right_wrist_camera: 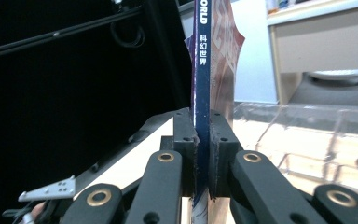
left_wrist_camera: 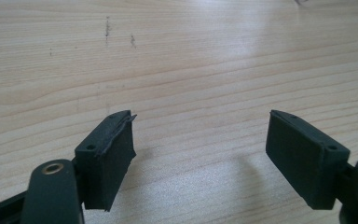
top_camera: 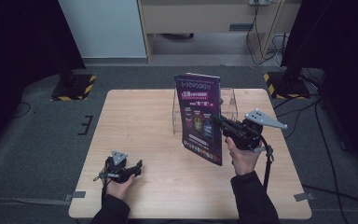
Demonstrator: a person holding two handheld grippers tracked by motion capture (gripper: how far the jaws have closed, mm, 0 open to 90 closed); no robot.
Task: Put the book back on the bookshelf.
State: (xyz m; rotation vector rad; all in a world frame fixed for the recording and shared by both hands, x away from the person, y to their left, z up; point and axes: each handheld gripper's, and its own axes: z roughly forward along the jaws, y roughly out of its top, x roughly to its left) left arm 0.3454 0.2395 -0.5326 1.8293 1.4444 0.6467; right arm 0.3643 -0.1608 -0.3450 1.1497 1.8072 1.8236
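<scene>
A purple magazine [top_camera: 200,116] is held upright above the wooden table [top_camera: 135,121], and my right gripper [top_camera: 221,122] is shut on its right edge. In the right gripper view the jaws [right_wrist_camera: 203,140] clamp the dark blue spine of the magazine [right_wrist_camera: 202,70] from both sides. Just behind the magazine on the table stands a clear acrylic holder [top_camera: 230,105], which also appears beyond the right jaw as the holder [right_wrist_camera: 307,135]. My left gripper [top_camera: 139,165] lies low near the table's front left, open, with bare wood [left_wrist_camera: 191,56] between its pads [left_wrist_camera: 200,149].
Two stand bases with yellow-black stripes sit on the floor beyond the table, one at the left [top_camera: 74,86] and one at the right [top_camera: 284,84]. Cables [top_camera: 317,126] trail over the floor on the right. A wooden cabinet [top_camera: 205,18] stands at the back.
</scene>
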